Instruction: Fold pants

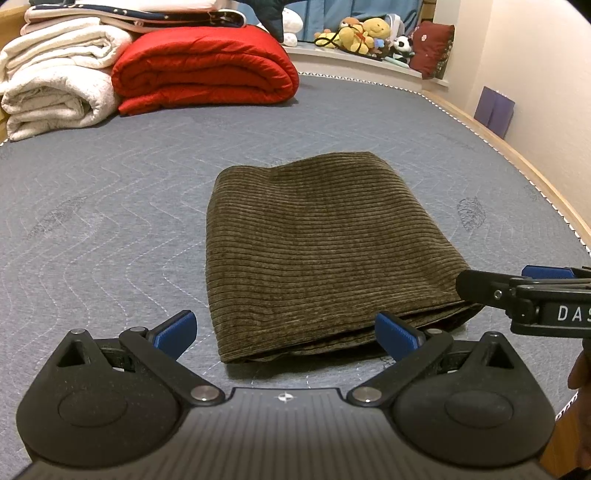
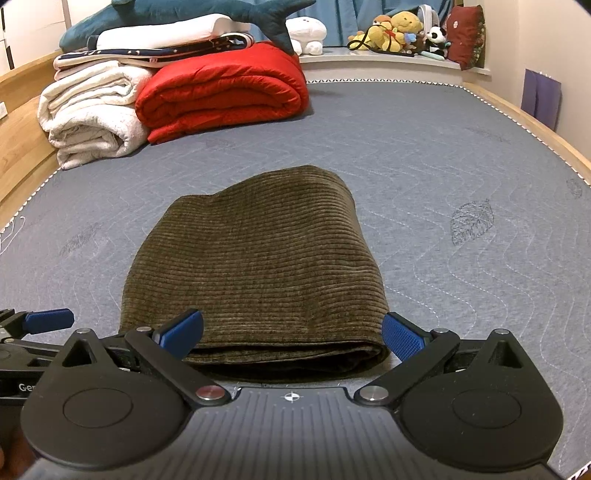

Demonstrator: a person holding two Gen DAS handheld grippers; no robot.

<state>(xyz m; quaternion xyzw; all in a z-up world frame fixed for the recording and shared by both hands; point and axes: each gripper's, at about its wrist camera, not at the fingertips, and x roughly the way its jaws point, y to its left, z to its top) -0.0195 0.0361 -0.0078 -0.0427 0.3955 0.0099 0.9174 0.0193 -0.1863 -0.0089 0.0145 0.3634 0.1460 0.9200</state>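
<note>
**Pants folded into a compact stack, both grippers empty**

Pants (image 2: 255,266) of olive-brown corduroy lie as a thick rectangular bundle on the grey quilted mattress (image 2: 461,155), with their layered open edges facing the cameras and a rounded fold at the far end. Nearest, the right gripper (image 2: 291,336) sits low at that near edge, jaws spread wide to either side of the bundle and gripping nothing. The left gripper (image 1: 286,332) hovers just beside it, also spread, one blue pad (image 1: 399,334) close to the bundle's near corner; whether it touches the cloth I cannot tell.

Judging by the several stacked layers, the folding looks essentially done. At most, squaring the slightly ragged near edge seems to be left.

Farther back, well apart from the pants, lie a red quilt (image 2: 225,96) and white blankets (image 2: 92,114), with plush toys (image 2: 399,27) on the ledge beyond.
</note>
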